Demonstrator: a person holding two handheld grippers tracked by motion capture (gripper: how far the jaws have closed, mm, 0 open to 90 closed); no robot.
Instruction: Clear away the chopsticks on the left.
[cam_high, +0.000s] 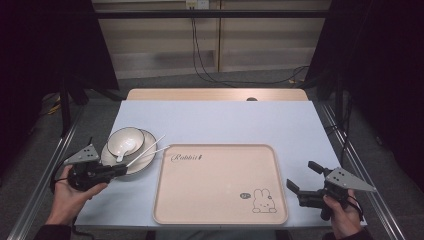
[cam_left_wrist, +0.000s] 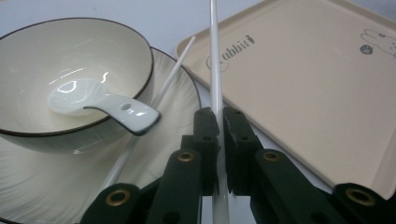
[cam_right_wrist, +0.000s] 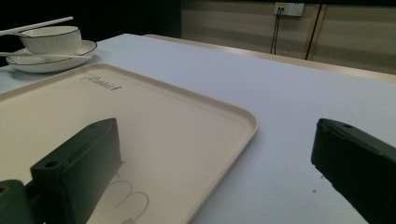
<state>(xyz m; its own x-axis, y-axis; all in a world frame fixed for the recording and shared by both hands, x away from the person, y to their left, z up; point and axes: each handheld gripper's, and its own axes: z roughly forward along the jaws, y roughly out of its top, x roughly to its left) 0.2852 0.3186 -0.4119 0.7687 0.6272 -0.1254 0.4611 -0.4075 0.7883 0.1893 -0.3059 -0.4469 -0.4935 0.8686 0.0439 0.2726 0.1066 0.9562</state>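
My left gripper (cam_high: 121, 169) is shut on a white chopstick (cam_left_wrist: 215, 70), which runs up between its jaws towards the beige tray (cam_left_wrist: 303, 84). The held chopstick (cam_high: 150, 155) slants over the plate's right edge. A second white chopstick (cam_left_wrist: 176, 67) lies across the plate (cam_left_wrist: 177, 121) beside the bowl (cam_left_wrist: 70, 51). A white spoon (cam_left_wrist: 107, 105) rests in the bowl. At the tray's right side my right gripper (cam_high: 301, 175) stands wide open with nothing between its jaws, which frame the tray's near corner (cam_right_wrist: 163, 116).
The bowl (cam_high: 125, 140) and plate (cam_high: 146, 157) sit at the table's left, just left of the rabbit-printed tray (cam_high: 220, 200). The pale blue tabletop (cam_high: 225, 120) stretches behind the tray. Cables hang along the back wall.
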